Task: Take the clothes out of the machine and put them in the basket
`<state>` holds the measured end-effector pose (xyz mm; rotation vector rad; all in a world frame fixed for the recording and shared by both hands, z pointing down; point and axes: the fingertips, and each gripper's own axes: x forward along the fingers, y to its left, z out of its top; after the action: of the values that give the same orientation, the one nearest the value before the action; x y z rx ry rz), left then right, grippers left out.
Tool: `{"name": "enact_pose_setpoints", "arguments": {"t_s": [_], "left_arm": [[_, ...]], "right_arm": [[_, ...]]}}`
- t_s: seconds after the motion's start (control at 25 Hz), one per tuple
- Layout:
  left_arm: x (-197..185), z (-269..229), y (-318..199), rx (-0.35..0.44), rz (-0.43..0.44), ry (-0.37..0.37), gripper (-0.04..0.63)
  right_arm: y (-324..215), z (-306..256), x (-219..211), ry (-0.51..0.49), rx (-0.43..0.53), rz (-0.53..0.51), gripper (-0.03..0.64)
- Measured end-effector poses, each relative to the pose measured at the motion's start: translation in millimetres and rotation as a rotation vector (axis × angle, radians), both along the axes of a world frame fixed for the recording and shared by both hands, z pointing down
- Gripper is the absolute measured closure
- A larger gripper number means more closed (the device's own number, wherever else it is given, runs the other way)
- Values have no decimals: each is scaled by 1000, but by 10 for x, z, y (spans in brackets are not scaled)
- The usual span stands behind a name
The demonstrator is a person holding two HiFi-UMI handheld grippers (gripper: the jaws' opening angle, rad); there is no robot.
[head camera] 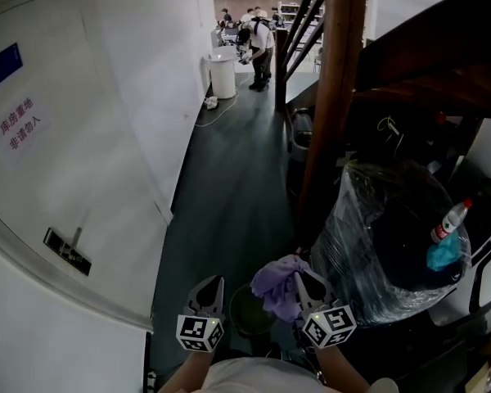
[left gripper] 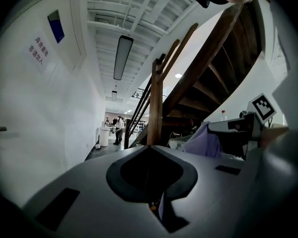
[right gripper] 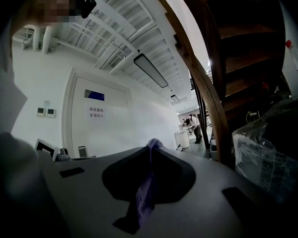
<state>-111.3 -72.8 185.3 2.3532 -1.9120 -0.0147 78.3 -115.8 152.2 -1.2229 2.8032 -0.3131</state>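
Dark corridor floor [head camera: 229, 178] beside wooden staircase [head camera: 337, 97]: right tongs [head camera: 304, 283] clamped on purple garment [head camera: 272, 289]; left tongs [head camera: 208, 291] closed.

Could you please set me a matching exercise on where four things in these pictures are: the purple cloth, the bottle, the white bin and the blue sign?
Things:
1. purple cloth
2. bottle
3. white bin
4. blue sign

Places:
A. far down the corridor
B. on the white door
C. pinched in the right tongs
D. on top of the plastic-wrapped bundle

Pairs: 1-C, 2-D, 3-A, 4-B
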Motion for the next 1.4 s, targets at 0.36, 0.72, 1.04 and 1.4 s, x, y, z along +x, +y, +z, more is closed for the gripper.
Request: {"name": "enact_pose_setpoints", "arguments": {"t_s": [0.36,0.72,1.04,1.4], "left_arm": [[-73,90,-80,-17,7,28,575],[-412,37,-380,-15,100,15,575],[-777,42,-580,-12,142,16,575],[-973,244,-639,-53,157,28,575]], "right_arm": [[-52,9,-92,9,-6,17,595],[-186,-25,-312,-8,-2,125,595],[-312,-52,-579,-7,8,200,595],[-379,182,-776,30,-37,215,595]]}}
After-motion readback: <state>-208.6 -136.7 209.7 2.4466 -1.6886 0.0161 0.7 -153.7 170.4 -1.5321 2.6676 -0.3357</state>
